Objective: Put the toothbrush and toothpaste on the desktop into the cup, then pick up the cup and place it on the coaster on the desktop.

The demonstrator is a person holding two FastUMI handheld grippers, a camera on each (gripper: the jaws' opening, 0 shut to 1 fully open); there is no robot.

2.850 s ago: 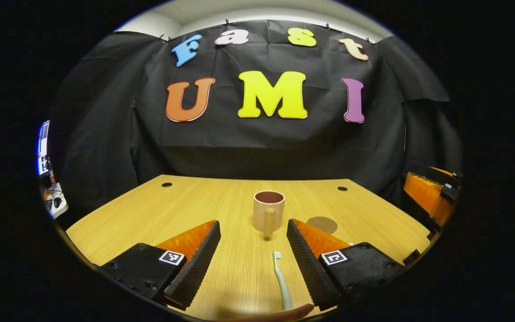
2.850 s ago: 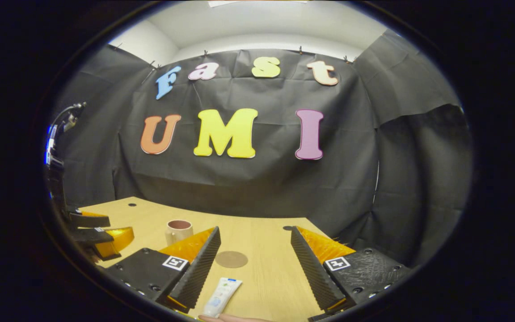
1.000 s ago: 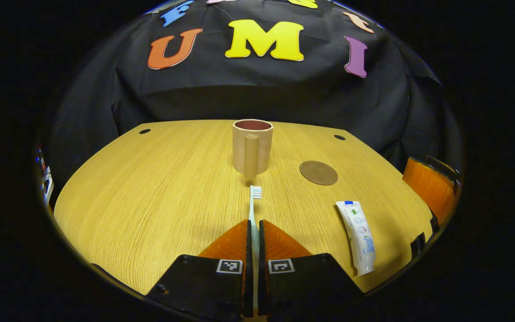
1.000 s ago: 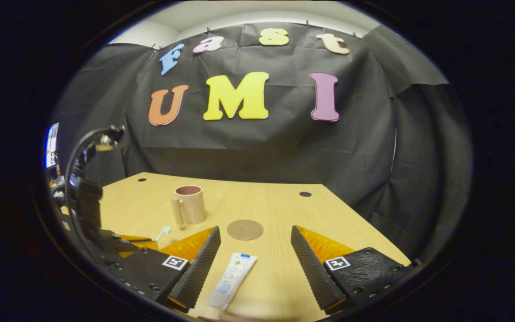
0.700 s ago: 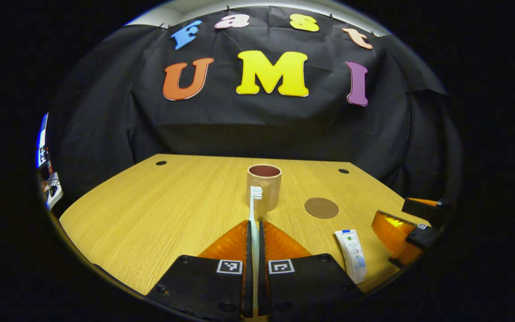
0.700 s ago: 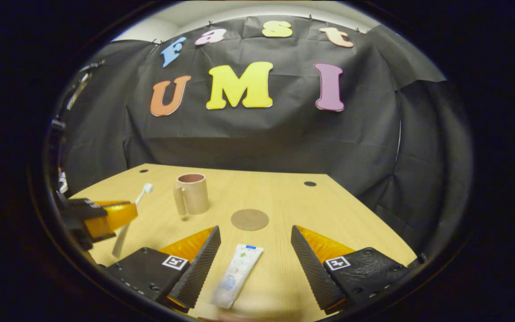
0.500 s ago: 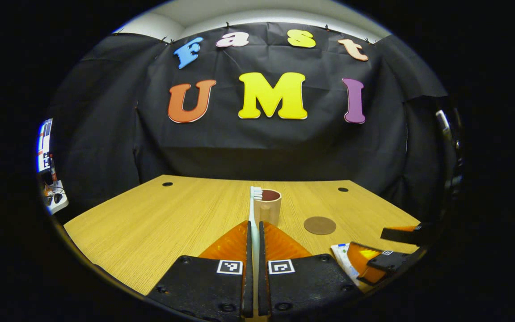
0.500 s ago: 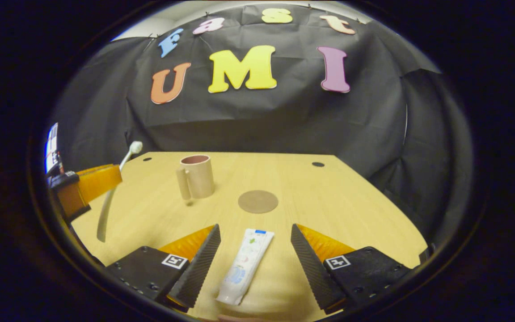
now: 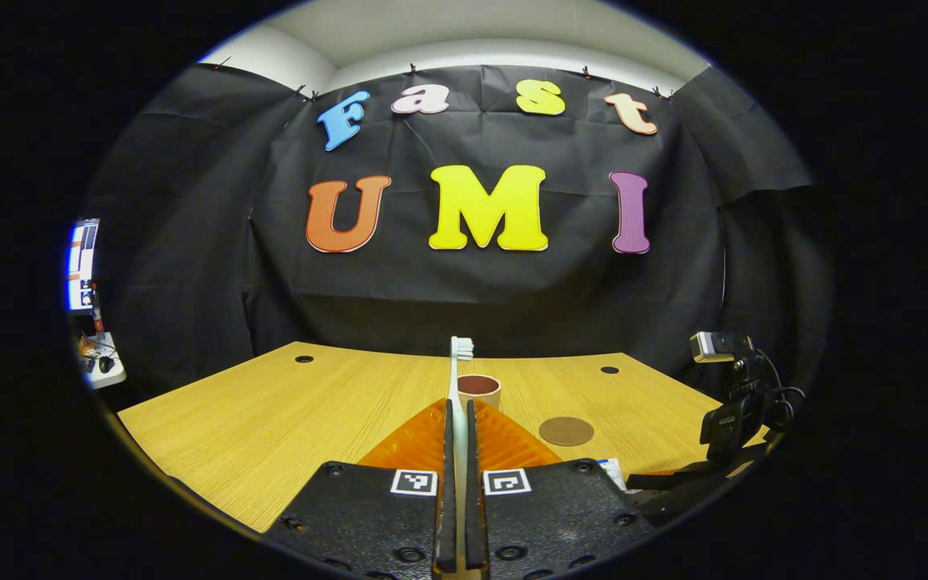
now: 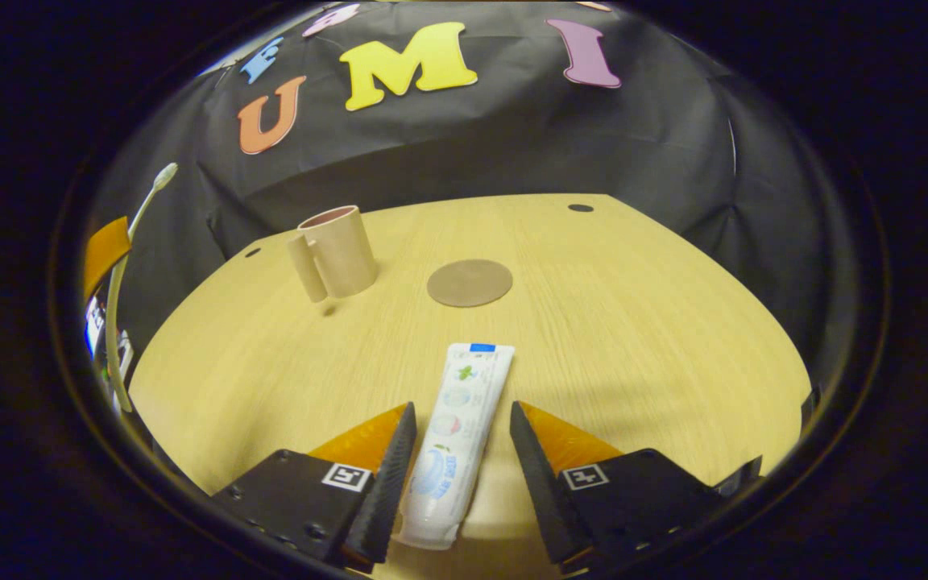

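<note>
While the left gripper (image 9: 455,483) pinches the one toothbrush (image 9: 456,379) upright, the right gripper (image 10: 454,451) sits partly open around the one toothpaste (image 10: 456,439).
Left to right on the desktop (image 10: 609,322): one cup (image 10: 335,251) standing, one coaster (image 10: 470,283) just beside it, nothing blocking the way between.
</note>
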